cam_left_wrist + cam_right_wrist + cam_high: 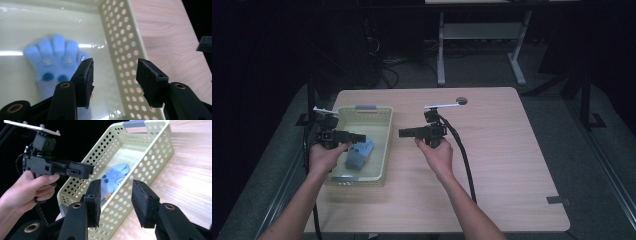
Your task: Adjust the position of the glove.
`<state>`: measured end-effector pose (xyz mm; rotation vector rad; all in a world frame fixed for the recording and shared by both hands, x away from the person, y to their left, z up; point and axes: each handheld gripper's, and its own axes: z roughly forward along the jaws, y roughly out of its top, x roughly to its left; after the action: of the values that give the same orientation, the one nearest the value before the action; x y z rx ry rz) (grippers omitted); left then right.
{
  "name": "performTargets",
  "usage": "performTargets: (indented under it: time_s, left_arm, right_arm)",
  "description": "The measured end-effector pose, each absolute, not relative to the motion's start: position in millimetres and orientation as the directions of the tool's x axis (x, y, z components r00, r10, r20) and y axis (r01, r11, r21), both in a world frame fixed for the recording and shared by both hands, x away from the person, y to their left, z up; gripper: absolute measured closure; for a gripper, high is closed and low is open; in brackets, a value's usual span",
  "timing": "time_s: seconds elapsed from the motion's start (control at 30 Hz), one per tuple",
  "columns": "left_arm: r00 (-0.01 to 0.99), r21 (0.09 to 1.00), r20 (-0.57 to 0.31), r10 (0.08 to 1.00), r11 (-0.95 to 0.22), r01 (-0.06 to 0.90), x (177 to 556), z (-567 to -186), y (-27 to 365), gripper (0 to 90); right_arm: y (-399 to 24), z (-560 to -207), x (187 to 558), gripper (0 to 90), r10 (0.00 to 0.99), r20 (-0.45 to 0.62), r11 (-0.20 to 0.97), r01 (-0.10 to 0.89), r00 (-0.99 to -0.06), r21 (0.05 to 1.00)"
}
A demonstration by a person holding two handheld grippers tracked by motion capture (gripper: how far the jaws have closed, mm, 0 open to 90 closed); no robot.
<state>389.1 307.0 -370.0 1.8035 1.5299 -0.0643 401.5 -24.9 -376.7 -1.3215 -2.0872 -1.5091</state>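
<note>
A pale yellow perforated basket (388,145) stands on the left part of the wooden table (507,150). In it lies a blue glove (359,154), flat on the bottom with its fingers spread (56,53). My left gripper (362,136) hovers over the basket's left half and points right; its jaws (115,80) stand open with nothing between them, above the glove's cuff and the basket wall (120,50). My right gripper (402,133) is just right of the basket and points left at it. Its jaws (116,200) are open and empty, with the glove (116,173) beyond the wall.
The right gripper's black cable (464,155) trails across the table toward the front edge. A round hole (461,101) sits near the table's far edge, and a grey tape strip (558,200) lies at the front right. Another table's white legs (441,50) stand behind.
</note>
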Motion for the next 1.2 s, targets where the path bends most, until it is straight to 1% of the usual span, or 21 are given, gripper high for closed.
performTargets:
  time_s: [0.43, 0.57, 0.8, 1.2]
  left_arm:
    - [0.327, 0.528, -0.506, 0.798, -0.012, 0.849, 388.9, -364.0, 286.0, 43.8]
    - [0.335, 0.534, -0.512, 0.791, -0.012, 0.845, 388.5, -362.5, 280.8, 40.6]
    - [0.357, 0.545, -0.527, 0.771, -0.016, 0.838, 388.3, -361.0, 272.7, 37.5]
    - [0.384, 0.558, -0.526, 0.758, -0.033, 0.829, 389.6, -359.3, 263.4, 37.3]
  right_arm:
    - [-51.7, -376.1, 402.4, 53.6, 0.53, 0.652, 0.032, 0.781, -0.543, 0.624]
    - [-61.0, -376.1, 401.3, 51.6, 0.522, 0.662, 0.015, 0.782, -0.538, 0.624]
    - [-75.1, -376.5, 399.9, 50.9, 0.536, 0.659, 0.0, 0.781, -0.527, 0.624]
    - [-97.1, -379.6, 398.0, 50.1, 0.55, 0.66, -0.02, 0.782, -0.511, 0.623]
